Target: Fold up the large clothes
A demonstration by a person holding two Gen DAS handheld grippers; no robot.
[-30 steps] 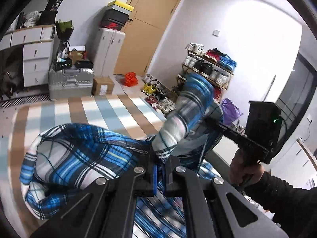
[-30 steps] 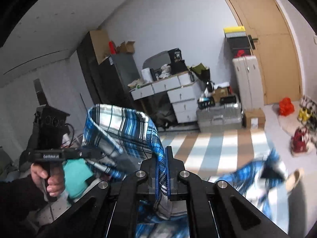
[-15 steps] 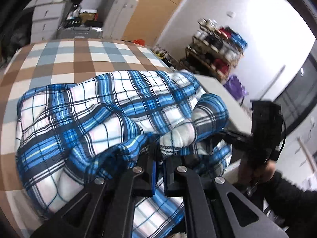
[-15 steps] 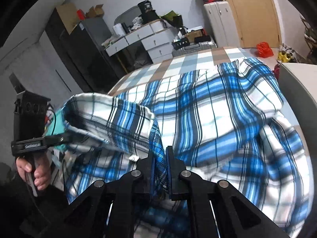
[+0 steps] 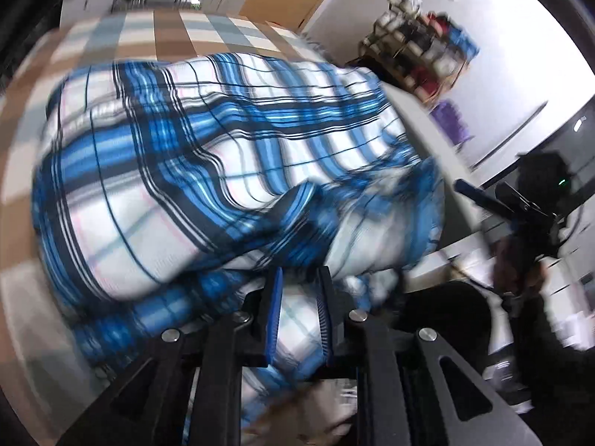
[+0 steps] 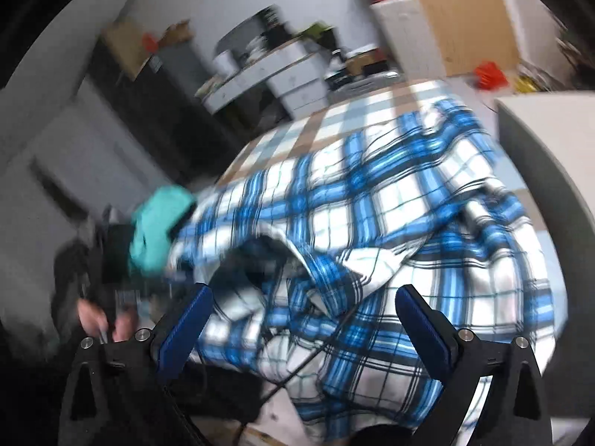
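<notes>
Jaws opening on both: the right gripper (image 6: pixel 303 319) gapes wide, empty; the left gripper (image 5: pixel 297 314) parts slightly, cloth between its pads. The plaid shirt (image 5: pixel 208 171) lies heaped on the checked bed (image 5: pixel 111 37), just released. Next, likely regrasp an edge and spread it.

Walls (image 5: pixel 390 3): white, plain | Door (image 6: pixel 472 18): light wood, far wall | Bed cover (image 5: pixel 167 29): brown, grey and white checks | Shoe rack (image 5: pixel 420 52): against right wall, full | Drawers (image 6: pixel 297 74): white, cluttered top | Cabinet (image 6: pixel 148 85): dark, boxes above
</notes>
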